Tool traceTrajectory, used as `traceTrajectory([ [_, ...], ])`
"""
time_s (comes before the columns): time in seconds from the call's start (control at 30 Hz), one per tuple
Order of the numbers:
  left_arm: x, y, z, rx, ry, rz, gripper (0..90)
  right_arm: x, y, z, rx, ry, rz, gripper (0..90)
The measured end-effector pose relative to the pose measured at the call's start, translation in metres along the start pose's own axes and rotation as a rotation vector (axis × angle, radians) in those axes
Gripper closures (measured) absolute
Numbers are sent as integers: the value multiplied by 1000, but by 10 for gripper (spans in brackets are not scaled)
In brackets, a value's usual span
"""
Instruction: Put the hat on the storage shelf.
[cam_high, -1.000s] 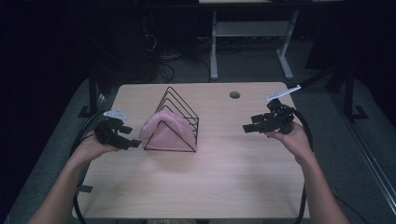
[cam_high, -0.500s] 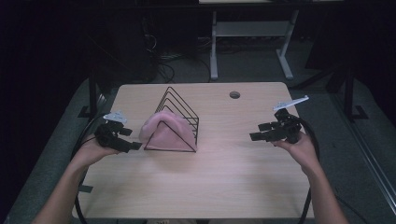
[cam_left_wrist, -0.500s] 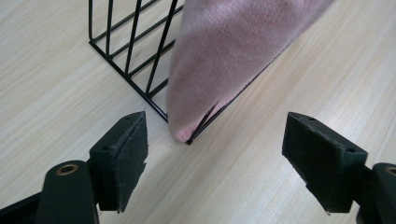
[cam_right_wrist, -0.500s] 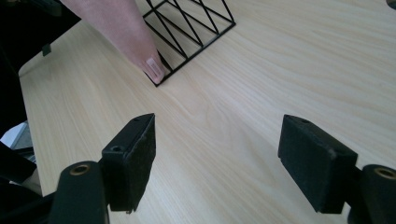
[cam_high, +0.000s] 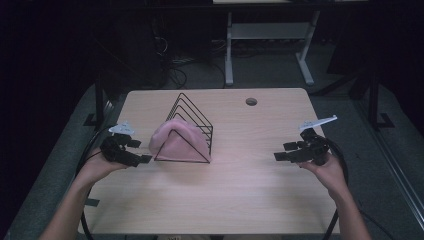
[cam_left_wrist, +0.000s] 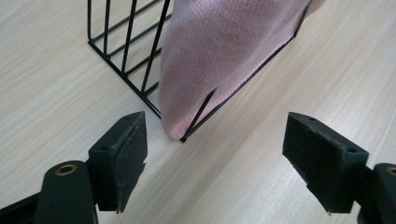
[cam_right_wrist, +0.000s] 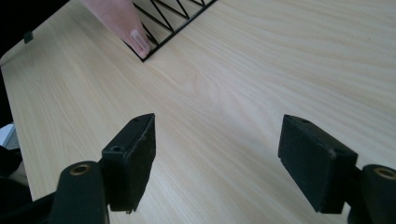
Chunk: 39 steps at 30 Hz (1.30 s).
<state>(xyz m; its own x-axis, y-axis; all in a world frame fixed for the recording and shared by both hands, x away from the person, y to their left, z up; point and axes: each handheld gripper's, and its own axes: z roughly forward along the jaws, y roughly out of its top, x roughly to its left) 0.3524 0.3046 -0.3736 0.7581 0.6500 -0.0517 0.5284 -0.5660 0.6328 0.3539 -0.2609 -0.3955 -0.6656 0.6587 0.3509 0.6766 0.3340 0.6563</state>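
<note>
A pale wooden desk (cam_high: 235, 200) seen from above, with a person's forearms entering from the bottom edge, each hand holding a black two-jaw gripper. A pink knitted cloth (cam_high: 177, 142) is draped over a black wire rack (cam_high: 192, 117) shaped like a row of triangles, standing left of centre on the desk.

The left gripper (cam_high: 142, 159) sits just beside the near left corner of the rack. Its jaws have just been opening and now stand wide apart, with nothing between them; in the left gripper view the hem of the cloth and the rack's corner lie just ahead of the gap, untouched.

The right gripper (cam_high: 280, 156) is well apart from the rack, over bare desk. Compared with a second ago it has come lower and nearer the person, further from the desk's far right side. Its jaws are also apart and empty (the rack's far corner is visible only at a distance in its own view).

Judged from this, the cloth has been let go and rests on the rack, so the draping looks finished, or a fresh grasp is about to be set up.
</note>
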Motion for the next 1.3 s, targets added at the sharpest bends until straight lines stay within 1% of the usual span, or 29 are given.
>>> traceTrajectory([
  [0.1,-3,-3,1,-6,2,0,221,-1,-6,-1,3,-6,3,271],
  [0.2,-6,-7,2,-11,2,-8,221,-1,-13,-2,9,-16,9,272],
  [0.33,-8,-11,3,-19,3,-22,221,-3,-24,-5,2,-27,20,270],
  [0.37,-9,-13,3,-21,3,-19,221,-3,-27,-5,0,-30,21,268],
  [0.5,-13,-20,3,-29,11,-24,221,-5,-40,-7,-4,-36,34,267],
  [0.67,-17,-29,2,-53,15,-49,221,-5,-56,-8,-6,-53,52,267],
  [0.77,-20,-33,3,-58,19,-52,221,-5,-65,-8,7,-63,56,262],
  [0.8,-21,-34,4,-57,19,-57,221,-5,-68,-8,10,-69,50,261],
  [0.83,-21,-35,4,-58,19,-51,221,-4,-71,-8,16,-77,51,261],
  [0.87,-23,-36,4,-58,22,-57,221,-3,-73,-8,19,-77,48,261],
  [0.9,-24,-37,5,-60,37,-49,221,-3,-75,-8,19,-80,46,261],
  [0.93,-25,-38,5,-59,39,-57,221,-2,-78,-9,13,-81,38,261],
  [1.0,-28,-39,7,-70,42,-53,221,-1,-82,-10,10,-80,43,261],
  [1.03,-30,-40,7,-62,46,-56,221,0,-85,-11,11,-86,38,261],
  [1.07,-31,-41,8,-67,50,-52,221,0,-88,-11,5,-87,40,261],
  [1.1,-33,-43,9,-73,50,-60,221,0,-91,-11,-1,-85,45,261],
  [1.13,-34,-44,10,-74,51,-58,221,1,-93,-12,-8,-84,58,261],
  [1.17,-36,-46,11,-74,65,-59,221,2,-96,-12,-13,-86,57,260],
  [1.2,-38,-48,12,-78,71,-78,221,3,-100,-12,-21,-88,62,261],
  [1.27,-40,-52,14,-95,66,-81,221,8,-104,-13,-29,-95,57,257],
  [1.3,-42,-55,15,-101,68,-91,222,10,-106,-14,-33,-103,49,254],
])
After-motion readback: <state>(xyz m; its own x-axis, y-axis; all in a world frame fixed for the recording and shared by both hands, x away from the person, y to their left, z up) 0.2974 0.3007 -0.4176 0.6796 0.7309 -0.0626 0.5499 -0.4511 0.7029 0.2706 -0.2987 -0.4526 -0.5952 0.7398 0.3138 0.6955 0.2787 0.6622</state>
